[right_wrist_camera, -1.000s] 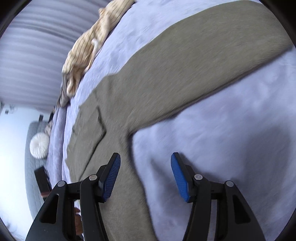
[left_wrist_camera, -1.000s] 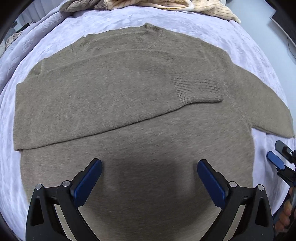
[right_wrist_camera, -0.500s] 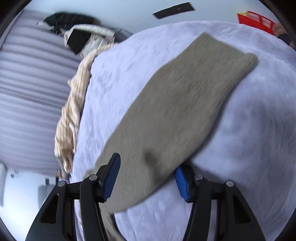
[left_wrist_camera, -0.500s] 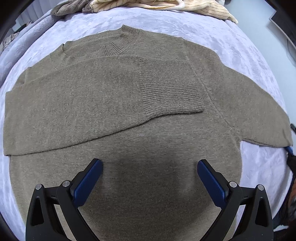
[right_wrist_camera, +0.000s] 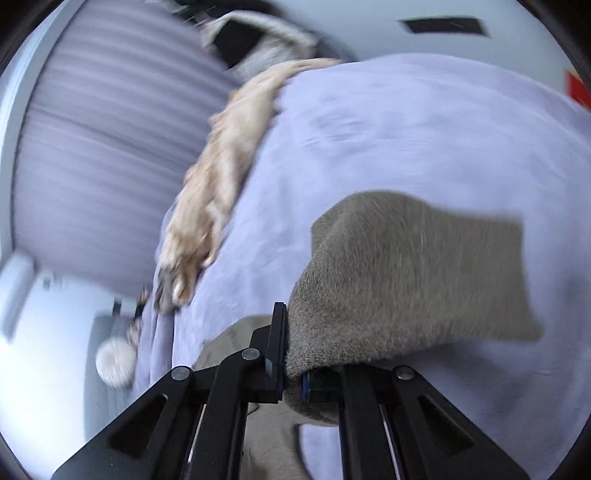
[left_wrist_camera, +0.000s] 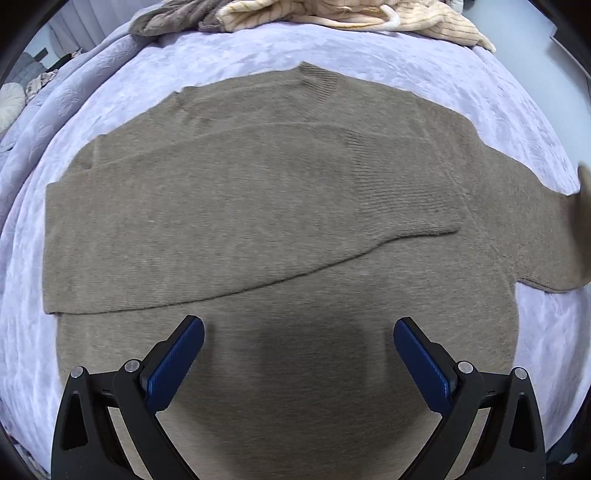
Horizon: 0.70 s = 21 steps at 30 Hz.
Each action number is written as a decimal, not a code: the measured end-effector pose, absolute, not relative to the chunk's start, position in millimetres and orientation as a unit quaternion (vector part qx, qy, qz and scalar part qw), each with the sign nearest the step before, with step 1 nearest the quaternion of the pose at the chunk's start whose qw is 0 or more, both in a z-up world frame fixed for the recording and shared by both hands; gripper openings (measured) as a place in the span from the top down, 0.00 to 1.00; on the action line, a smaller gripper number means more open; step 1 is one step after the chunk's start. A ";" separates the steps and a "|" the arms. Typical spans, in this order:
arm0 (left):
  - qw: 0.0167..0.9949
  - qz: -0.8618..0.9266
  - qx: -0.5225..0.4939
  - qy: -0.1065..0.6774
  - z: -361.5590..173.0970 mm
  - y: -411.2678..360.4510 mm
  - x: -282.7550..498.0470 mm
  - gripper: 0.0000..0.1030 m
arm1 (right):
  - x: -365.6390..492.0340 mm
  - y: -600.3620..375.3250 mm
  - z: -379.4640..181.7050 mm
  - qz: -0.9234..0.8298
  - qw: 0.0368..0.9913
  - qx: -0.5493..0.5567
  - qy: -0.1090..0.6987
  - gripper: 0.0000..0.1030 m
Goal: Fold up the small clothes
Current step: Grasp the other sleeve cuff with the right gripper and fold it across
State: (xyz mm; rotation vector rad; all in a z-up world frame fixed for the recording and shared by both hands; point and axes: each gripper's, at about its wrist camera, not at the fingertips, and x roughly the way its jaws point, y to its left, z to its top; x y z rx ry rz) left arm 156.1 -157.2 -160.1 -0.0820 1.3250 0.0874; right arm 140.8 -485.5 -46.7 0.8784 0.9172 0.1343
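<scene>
Flat sweater (left_wrist_camera: 280,229) covers most of the bed (left_wrist_camera: 406,70); bare lavender cover lies open at its far edge and both sides. A cream garment heap (left_wrist_camera: 351,14) blocks the far edge. Left claw (left_wrist_camera: 298,363) spread above the hem, nothing between its fingers. Right claw (right_wrist_camera: 291,365) is filled by the lifted sleeve (right_wrist_camera: 413,273)

Left wrist view: above near edge of lavender bedspread (left_wrist_camera: 424,70), facing down and toward far edge; olive knit sweater (left_wrist_camera: 258,221) fills most of frame, close. Cream ribbed garment (left_wrist_camera: 351,14) along far edge.

Right wrist view: low, close over bedspread (right_wrist_camera: 388,122), rolled sideways, facing along bed toward curtain (right_wrist_camera: 110,129); heavy motion blur, exact tilt hard to judge. Sweater sleeve (right_wrist_camera: 424,277) right at lens.

Shared: bedspread, sweater's sleeve at right edge of left view (left_wrist_camera: 546,236), cream garment (right_wrist_camera: 221,166), probably round cushion (right_wrist_camera: 114,362) (left_wrist_camera: 9,107).
</scene>
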 end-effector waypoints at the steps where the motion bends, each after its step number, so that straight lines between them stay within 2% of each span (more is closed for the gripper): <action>1: 0.788 0.046 -0.038 0.613 -159.5 -147.3 154.9 0.00 | 150.0 -462.0 -36.3 0.090 0.811 0.384 0.431 0.93; 5: 0.790 0.073 -0.047 0.607 -160.0 -115.8 152.5 0.00 | 171.6 -348.9 -8.6 0.201 0.830 0.262 0.450 0.93; 8: 0.789 0.101 -0.057 0.603 -159.8 -85.6 146.5 0.00 | 172.8 -252.0 -13.5 0.271 0.822 0.162 0.474 0.93; 13: 0.781 0.143 -0.077 0.603 -161.2 -41.7 137.4 0.00 | 165.0 -140.5 -84.9 0.304 0.769 0.071 0.557 0.93; 16: 0.777 0.156 -0.087 0.603 -165.0 -22.9 128.6 0.00 | 162.0 -118.4 -125.8 0.280 0.742 0.048 0.607 0.92; 18: 0.775 0.160 -0.095 0.604 -169.2 -14.7 125.5 0.00 | 155.3 -122.6 -129.6 0.270 0.743 0.061 0.609 0.87; 20: 0.771 0.162 -0.104 0.607 -172.4 -5.9 120.4 0.00 | 152.5 -133.0 -125.2 0.265 0.742 0.088 0.610 0.57; 21: 0.770 0.162 -0.110 0.608 -175.1 -4.6 118.2 0.00 | 150.4 -140.4 -121.1 0.258 0.743 0.111 0.608 0.51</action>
